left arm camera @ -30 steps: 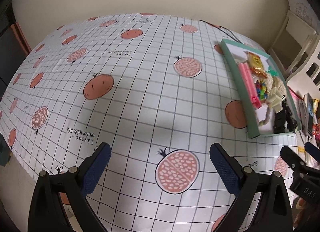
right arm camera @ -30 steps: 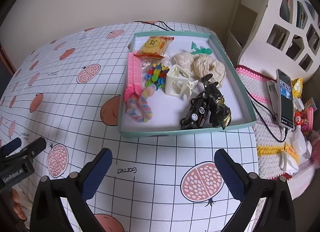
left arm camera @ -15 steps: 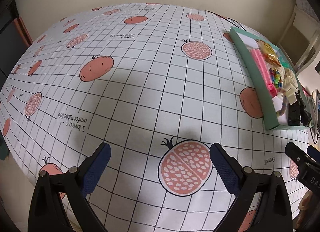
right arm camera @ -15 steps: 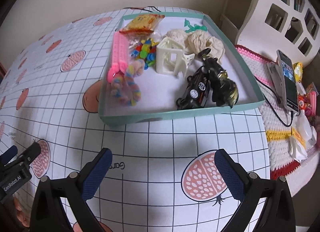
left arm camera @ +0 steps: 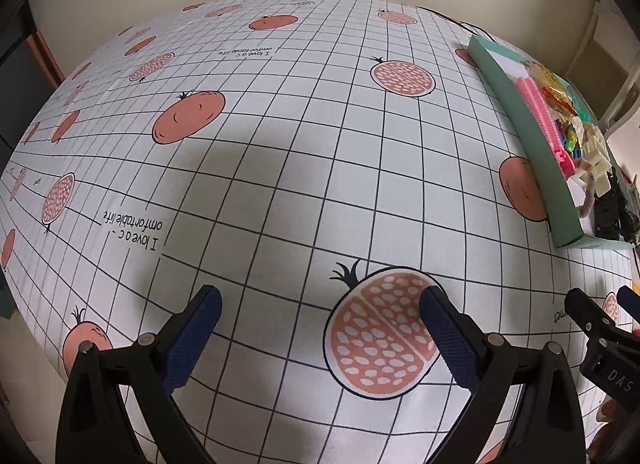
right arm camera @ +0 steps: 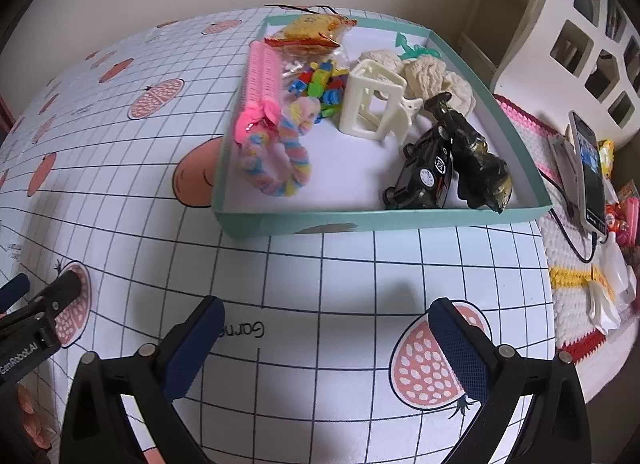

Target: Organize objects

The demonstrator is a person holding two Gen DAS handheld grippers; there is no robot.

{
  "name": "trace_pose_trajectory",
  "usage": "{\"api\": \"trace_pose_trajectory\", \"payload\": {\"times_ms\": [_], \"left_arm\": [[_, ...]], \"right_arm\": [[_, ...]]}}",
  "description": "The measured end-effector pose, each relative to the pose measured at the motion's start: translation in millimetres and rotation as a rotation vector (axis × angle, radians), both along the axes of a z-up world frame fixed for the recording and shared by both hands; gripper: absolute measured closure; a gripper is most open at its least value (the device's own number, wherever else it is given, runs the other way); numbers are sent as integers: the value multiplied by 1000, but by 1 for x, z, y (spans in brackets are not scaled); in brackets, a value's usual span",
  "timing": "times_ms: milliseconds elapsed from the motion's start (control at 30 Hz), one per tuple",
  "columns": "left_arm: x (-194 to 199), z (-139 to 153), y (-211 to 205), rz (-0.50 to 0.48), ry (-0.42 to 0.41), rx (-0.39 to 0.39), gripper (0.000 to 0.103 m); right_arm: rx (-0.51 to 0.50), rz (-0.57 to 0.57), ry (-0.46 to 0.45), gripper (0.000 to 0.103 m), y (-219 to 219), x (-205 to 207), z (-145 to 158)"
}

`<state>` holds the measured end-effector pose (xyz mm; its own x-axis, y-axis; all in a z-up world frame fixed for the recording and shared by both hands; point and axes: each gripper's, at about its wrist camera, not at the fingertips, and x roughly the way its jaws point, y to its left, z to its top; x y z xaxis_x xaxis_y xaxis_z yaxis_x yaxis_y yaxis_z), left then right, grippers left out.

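Table: white checked cloth with orange fruit pictures.
Left claw: wide open, holding nothing, over bare cloth.
Right claw: wide open, empty, aimed at twelve o'clock toward the box, likely to pick a toy.
Box: shallow green cardboard tray, full.
Inside: black toy car at five o'clock, pastel fuzzy ring at seven, orange snack packet at twelve.

Left wrist view is looking low across the tablecloth, the tray lying far right; right wrist view is facing that tray closely, both sharing it.
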<state>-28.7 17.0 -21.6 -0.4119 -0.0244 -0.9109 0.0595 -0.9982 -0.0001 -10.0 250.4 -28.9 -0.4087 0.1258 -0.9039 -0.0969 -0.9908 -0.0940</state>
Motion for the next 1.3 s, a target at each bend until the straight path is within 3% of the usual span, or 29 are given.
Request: {"api": "trace_pose_trajectory", "payload": {"times_ms": [400,800,1300], "left_arm": [[-6,-2,-3,5,25,1,4],[3,-1,-1,26,107,-6,4],[6,-2,0,27,138,-9,3]], "right_arm": [[-25,-34,5,0,10,-1,-3],[-77,-64,8,0,15,0,-6],[-70,-55,25,0,11,2,-4]]}}
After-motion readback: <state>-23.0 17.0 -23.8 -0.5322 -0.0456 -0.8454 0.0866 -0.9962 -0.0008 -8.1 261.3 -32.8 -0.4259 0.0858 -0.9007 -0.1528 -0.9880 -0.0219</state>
